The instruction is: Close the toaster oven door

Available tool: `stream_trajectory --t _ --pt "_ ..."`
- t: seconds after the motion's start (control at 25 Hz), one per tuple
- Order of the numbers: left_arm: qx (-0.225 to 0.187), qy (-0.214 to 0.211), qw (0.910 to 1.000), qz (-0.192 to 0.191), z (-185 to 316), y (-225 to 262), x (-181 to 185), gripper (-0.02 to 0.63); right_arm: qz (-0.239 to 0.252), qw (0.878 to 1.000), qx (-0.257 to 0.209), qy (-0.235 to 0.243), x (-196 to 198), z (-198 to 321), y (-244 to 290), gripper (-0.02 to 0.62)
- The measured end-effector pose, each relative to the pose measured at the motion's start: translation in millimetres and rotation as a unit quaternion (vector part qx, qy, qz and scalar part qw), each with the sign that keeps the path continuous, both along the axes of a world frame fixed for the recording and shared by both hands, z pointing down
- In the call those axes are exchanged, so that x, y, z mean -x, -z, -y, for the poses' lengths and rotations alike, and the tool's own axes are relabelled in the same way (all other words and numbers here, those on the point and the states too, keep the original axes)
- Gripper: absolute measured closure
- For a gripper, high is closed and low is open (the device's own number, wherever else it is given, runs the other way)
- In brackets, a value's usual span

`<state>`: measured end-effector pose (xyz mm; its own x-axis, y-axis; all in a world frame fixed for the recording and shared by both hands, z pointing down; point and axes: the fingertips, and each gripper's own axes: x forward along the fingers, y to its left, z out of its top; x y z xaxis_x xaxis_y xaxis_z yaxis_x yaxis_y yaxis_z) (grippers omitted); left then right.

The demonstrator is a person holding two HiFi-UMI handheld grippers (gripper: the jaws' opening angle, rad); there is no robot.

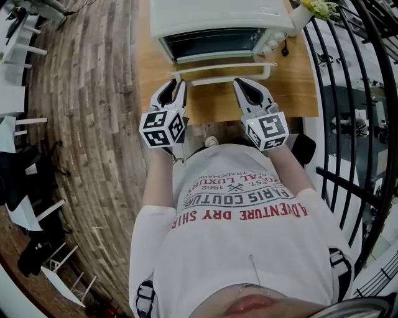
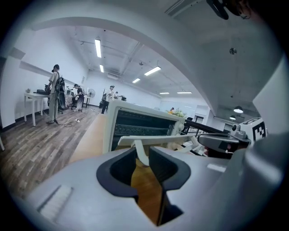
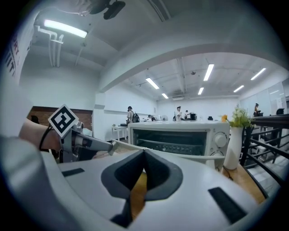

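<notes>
The white toaster oven stands at the back of the wooden table. Its glass door hangs open and lies flat toward me, with the white handle bar at its front edge. My left gripper is at the handle's left end. In the left gripper view its jaws stand a little apart, with the handle's left post between the tips. My right gripper sits just before the handle's right part. Its jaws meet at the tips with nothing between them.
A white vase with flowers stands right of the oven, by its knobs. A black railing runs along the table's right side. Wooden floor with white chairs lies to the left. People stand far back in the room.
</notes>
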<state>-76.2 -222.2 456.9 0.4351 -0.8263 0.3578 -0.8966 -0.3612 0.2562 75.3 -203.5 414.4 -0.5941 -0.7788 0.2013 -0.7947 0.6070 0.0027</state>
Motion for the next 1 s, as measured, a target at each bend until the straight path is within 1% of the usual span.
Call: stream_trajectory --t 0.2,0.4,0.6,0.88,1.0 --pt "-0.021 0.0 0.9998 -0.008 14.5 12.3 2.7 0.509 0.011 1.0 -0.004 -0.009 -10.6 5.7 4.9 0.607" --pt "-0.032 0.006 0.9993 -0.017 28.8 24.8 5.0 0.508 0.007 1.0 -0.005 -0.014 -22.9 17.0 10.0 0.607" --pt "-0.045 0.018 0.9988 0.002 42.3 31.5 4.2 0.508 0.01 1.0 -0.009 0.006 -26.1 31.4 14.3 0.607" --pt "-0.061 0.041 0.9972 0.016 58.4 40.5 7.1 0.509 0.013 1.0 -0.012 0.019 -29.6 47.1 17.9 0.607" --pt "-0.062 0.046 0.9969 0.013 63.7 42.7 6.6 0.509 0.012 1.0 -0.01 0.025 -31.3 49.8 17.4 0.607"
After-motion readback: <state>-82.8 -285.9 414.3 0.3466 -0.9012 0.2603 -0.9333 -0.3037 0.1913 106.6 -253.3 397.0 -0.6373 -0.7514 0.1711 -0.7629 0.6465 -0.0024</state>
